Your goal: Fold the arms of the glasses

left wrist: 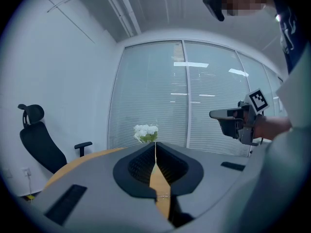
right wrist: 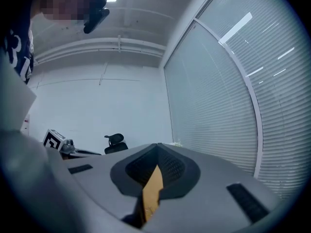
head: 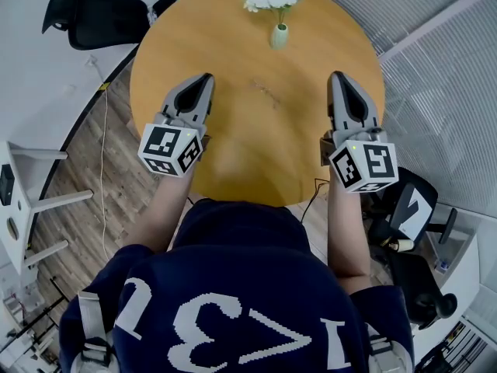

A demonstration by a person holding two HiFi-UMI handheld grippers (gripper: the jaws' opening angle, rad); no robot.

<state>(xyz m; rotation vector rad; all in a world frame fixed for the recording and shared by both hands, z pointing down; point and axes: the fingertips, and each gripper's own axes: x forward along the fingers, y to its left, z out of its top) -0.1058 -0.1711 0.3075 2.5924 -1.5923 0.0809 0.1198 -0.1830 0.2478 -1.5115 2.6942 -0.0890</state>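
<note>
Both grippers hover level above the round wooden table (head: 233,45), held up in front of the person. The left gripper (head: 206,78) is shut with nothing between its jaws; in its own view the jaws (left wrist: 155,145) meet in a thin line. At the right, the right gripper (head: 337,77) is shut and empty too, its jaws (right wrist: 157,145) closed together. A faint thin outline (head: 265,92) lies on the tabletop between them; it may be the glasses, but I cannot make it out. Each gripper shows in the other's view: the right gripper (left wrist: 232,116), the left gripper (right wrist: 62,145).
A small green vase with white flowers (head: 278,6) stands at the table's far side, also the flowers (left wrist: 146,132). A black office chair (head: 93,18) stands at the far left and another chair (head: 411,224) at the right. Window blinds (left wrist: 194,96) lie beyond the table.
</note>
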